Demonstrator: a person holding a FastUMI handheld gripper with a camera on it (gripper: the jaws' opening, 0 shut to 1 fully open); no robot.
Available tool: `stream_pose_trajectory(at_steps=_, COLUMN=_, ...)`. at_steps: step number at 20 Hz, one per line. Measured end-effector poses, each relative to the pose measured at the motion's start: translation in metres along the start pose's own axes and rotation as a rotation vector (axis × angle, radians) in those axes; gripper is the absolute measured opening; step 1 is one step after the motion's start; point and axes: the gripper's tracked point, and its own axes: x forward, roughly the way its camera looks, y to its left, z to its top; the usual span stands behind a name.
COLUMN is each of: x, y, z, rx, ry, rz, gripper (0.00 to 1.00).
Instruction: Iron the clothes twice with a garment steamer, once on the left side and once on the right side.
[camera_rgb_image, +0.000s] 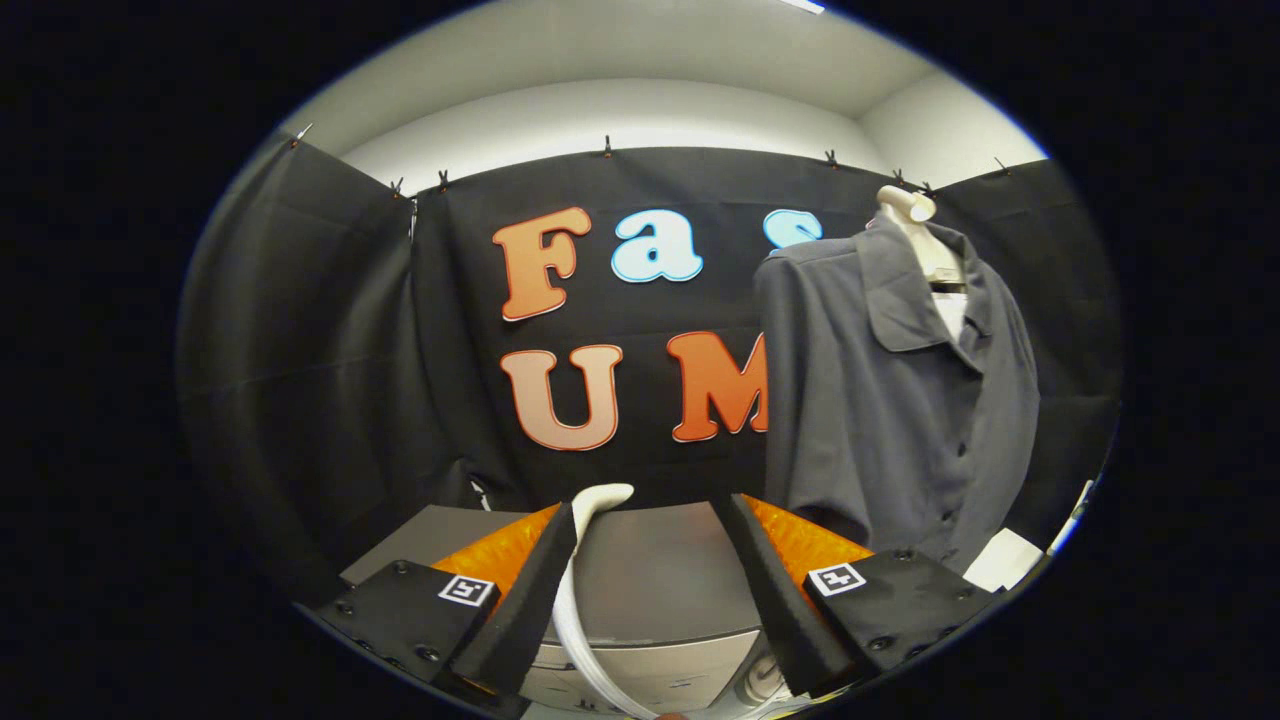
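A dark grey short-sleeved collared shirt (890, 400) hangs on a pale mannequin torso (915, 215), beyond my right finger and well ahead of it. My gripper (650, 505) is open, its two black-padded fingers spread wide. A white curved part (580, 570), seemingly the steamer's handle or hose, rises between the fingers. It runs close along the inner side of the left finger (535, 580), and only that finger is near it. Below the fingers sits a grey boxy unit (660, 580) that the white part comes up from; whether it is the steamer's base I cannot tell.
Black cloth walls close the booth behind and to the left. A white sheet (1005, 558) and a thin white rod (1075, 515) sit low beside the shirt's hem on the right. Open room lies between the fingers and the back wall.
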Motion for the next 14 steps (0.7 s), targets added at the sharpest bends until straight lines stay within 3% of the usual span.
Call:
stream_pose_trajectory(at_steps=10, x=0.102, y=0.067, z=0.0, rx=0.078, ry=0.173, rz=0.089, gripper=0.98)
stream_pose_trajectory(at_steps=14, x=0.146, y=0.071, z=-0.013, rx=-0.025, ry=0.251, rz=0.059, gripper=0.98)
